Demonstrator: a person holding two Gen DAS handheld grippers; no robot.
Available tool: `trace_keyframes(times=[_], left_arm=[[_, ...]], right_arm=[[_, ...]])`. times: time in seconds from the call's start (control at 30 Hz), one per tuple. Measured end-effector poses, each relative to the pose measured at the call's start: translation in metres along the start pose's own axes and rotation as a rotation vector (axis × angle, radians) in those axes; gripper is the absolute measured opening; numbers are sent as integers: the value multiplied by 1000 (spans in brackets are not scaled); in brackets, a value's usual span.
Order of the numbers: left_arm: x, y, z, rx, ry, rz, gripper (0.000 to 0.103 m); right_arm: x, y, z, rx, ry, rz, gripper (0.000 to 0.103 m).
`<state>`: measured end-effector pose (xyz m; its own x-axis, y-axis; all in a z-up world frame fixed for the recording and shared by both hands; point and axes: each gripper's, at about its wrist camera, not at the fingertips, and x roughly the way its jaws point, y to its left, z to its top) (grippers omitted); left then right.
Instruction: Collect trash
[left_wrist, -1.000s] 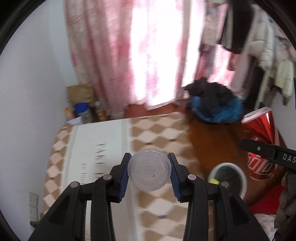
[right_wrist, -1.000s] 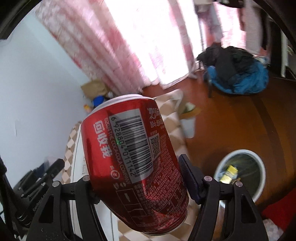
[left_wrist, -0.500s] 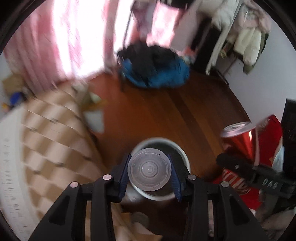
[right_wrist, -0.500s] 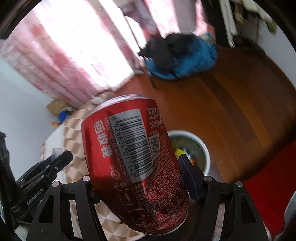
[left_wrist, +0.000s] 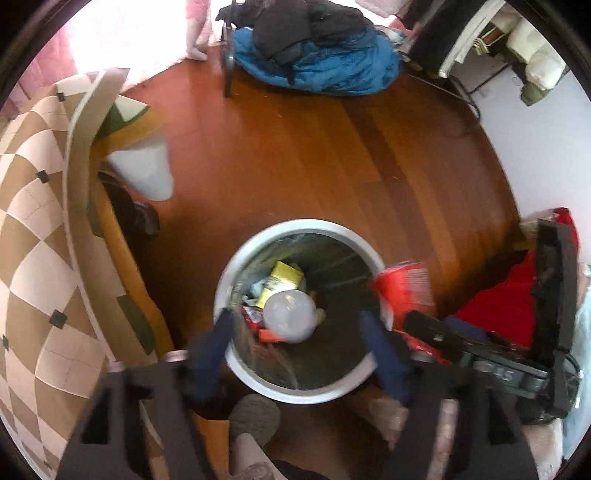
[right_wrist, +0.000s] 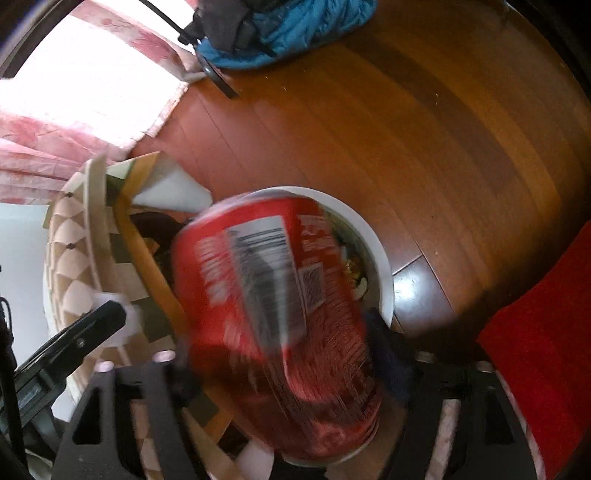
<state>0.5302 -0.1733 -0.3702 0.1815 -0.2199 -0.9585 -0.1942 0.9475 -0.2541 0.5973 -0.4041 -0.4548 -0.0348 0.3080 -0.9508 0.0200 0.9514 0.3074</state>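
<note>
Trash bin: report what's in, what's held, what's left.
Done: the clear lid lies in the bin below the open left gripper. In hand: the red can sits blurred between the right gripper fingers above the bin; grip unclear. Left: getting the can in.

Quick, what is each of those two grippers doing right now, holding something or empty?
Left gripper: open and empty; the clear plastic lid is in the trash bin.
Right gripper: open, blurred red soda can between its fingers.
</note>
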Motion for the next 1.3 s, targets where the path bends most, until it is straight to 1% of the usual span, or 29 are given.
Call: trace_keyframes(times=[0.03,0.07,0.1,0.17,0.27,0.4,0.47,0.53,0.6,0.67,0.83,1.03,1.2,1.3], left_arm=[[0,5,-3,4,-3,21,96],[-3,6,-8,11,-12,50,102],[-5,5,-11,22,-24,90,102],[-8,6,-17,44,-47,147,102],[-11,8,-29,60,-64,207,102],[-19,11,-43,52,-69,236,102],[-30,10,-50,48,-82,249,103],[-46,7,-58,46,-99,249,103],[-63,4,-65,47,-122,243,103],[-82,0,-71,42,-146,238,103],[-140,-4,-94,40,-207,211,103],[-216,-8,-124,65,-304,164,103],[-271,-13,-149,90,-366,98,103],[-298,-11,-163,91,-380,45,103]], right_arm=[[0,-1,1,-7,-8,-9,101],[0,-3,0,-11,-13,-36,101],[-4,-4,-2,-16,-16,-61,103],[-7,-7,-9,-35,-25,-133,103],[-9,-8,-20,-63,-13,-223,103],[-15,-6,-37,-69,-12,-249,103],[-21,-4,-46,-74,-20,-258,103],[-31,2,-57,-85,-21,-236,103],[-38,11,-63,-98,-26,-232,103],[-55,20,-74,-119,-46,-222,103],[-115,44,-107,-148,-120,-178,103],[-192,66,-150,-169,-204,-103,103],[-258,89,-191,-208,-273,-37,103],[-292,97,-212,-225,-300,5,103]])
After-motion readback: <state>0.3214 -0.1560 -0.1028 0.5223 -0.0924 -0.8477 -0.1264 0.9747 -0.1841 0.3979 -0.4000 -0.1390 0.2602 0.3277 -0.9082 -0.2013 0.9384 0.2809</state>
